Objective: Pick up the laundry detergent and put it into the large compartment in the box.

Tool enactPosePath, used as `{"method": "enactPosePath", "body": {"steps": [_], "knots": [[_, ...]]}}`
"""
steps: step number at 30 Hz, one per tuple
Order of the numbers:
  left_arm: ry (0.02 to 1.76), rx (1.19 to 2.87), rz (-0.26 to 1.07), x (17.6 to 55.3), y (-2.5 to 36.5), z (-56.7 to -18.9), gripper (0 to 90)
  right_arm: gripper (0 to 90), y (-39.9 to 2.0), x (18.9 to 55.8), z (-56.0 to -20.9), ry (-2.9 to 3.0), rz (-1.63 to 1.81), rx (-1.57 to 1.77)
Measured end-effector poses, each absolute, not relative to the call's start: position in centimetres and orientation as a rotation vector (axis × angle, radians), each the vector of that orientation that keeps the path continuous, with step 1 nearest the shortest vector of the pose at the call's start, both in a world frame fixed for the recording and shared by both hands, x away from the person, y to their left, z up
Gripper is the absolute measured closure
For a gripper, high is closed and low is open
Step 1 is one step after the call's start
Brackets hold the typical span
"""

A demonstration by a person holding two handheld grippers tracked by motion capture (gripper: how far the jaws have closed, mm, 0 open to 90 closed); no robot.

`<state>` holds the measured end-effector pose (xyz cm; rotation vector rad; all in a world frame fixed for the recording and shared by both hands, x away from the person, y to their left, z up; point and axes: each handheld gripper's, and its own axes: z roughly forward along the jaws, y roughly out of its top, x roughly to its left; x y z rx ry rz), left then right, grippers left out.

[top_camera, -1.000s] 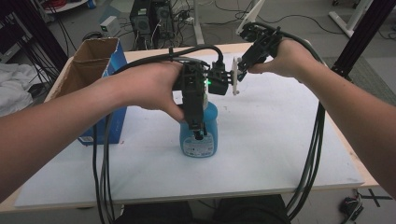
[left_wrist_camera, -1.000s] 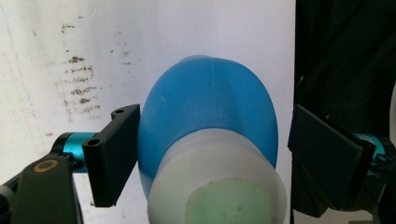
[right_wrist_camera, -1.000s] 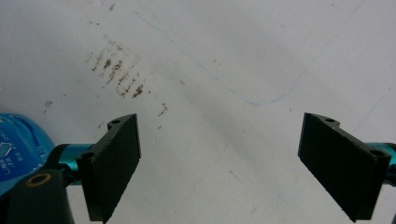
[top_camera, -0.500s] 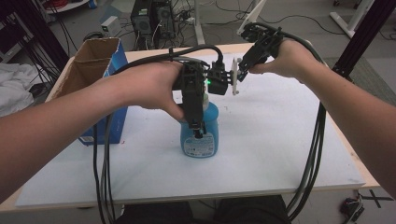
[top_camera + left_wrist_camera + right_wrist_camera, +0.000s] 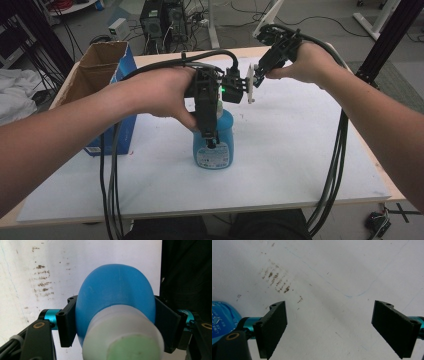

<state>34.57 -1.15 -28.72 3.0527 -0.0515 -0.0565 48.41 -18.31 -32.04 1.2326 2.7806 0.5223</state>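
A blue plastic bottle (image 5: 214,147) with a white cap (image 5: 122,340) stands upright on the white table top (image 5: 300,150). My left gripper (image 5: 209,120) points straight down over it. In the left gripper view its jaws have just been closing, and both black pads (image 5: 66,325) now press on the blue bottle (image 5: 115,290) at its shoulder, one on each side. My right gripper (image 5: 255,75) hovers behind and to the right of the bottle, close to the left one. In the right gripper view my right gripper (image 5: 329,327) is open above bare table, with the bottle's label (image 5: 220,317) at the left edge.
An open cardboard box (image 5: 100,65) with a blue side stands at the table's left, close to my left forearm. Black cables (image 5: 112,170) hang from both grippers over the front edge. Computers and stands sit on the floor beyond the far edge.
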Motion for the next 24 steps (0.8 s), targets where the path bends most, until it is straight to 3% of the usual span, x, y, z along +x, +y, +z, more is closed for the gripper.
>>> {"method": "enactPosePath", "body": {"steps": [24], "knots": [[-0.042,3.062,-0.064,34.82,-1.22,-28.85,36.6,12.4,-18.58,48.35,-32.14,2.778,0.528,1.248]]}}
